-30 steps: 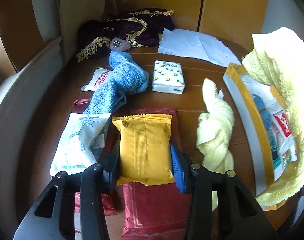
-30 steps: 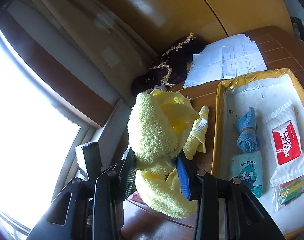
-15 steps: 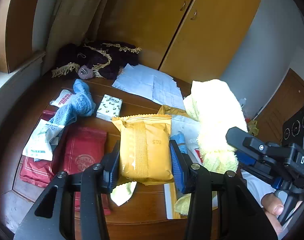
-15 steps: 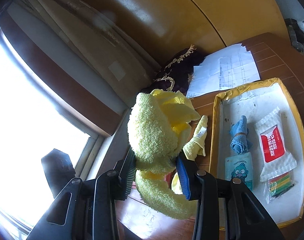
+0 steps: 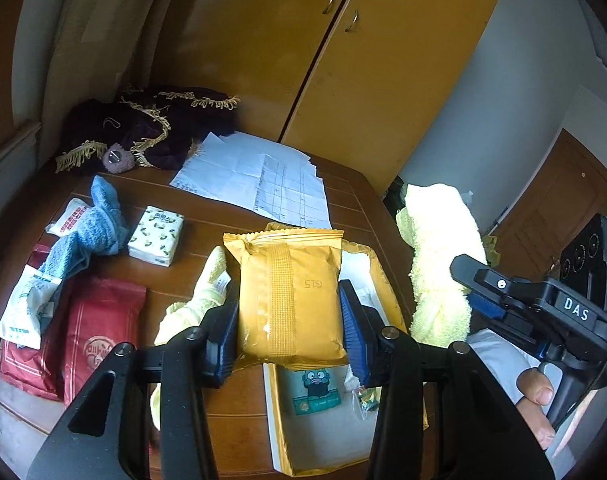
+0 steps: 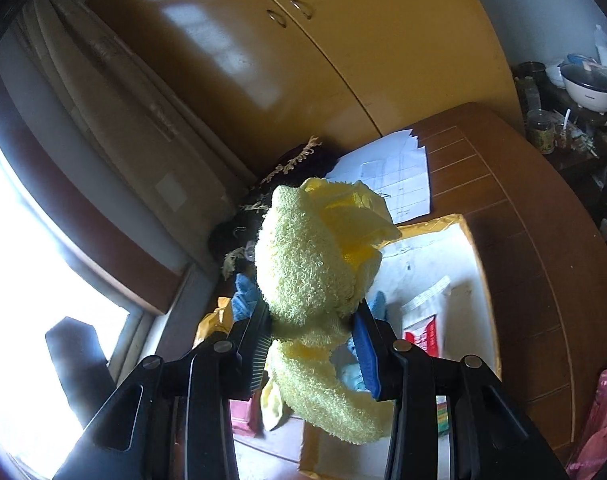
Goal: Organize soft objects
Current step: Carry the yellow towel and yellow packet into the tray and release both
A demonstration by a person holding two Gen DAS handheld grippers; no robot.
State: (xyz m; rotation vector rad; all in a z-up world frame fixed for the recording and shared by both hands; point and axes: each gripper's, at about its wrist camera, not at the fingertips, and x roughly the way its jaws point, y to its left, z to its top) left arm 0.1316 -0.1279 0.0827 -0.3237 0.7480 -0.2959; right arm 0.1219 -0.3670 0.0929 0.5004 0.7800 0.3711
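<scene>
— What's over the wooden surface?
— A yellow-rimmed tray, and above it the right gripper, fingers clamped on a fluffy yellow towel.
— And the left gripper?
— Its fingers pinch an orange packet, held over the tray's near end.

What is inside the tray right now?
In the tray: a cartoon tissue pack, a red-and-white sachet, a blue cloth. The yellow packet and yellow towel cover the rest.

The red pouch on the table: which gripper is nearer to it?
Left. The left gripper, holding the yellow packet, is just beside the red pouch; the right gripper is beyond the tray.
</scene>
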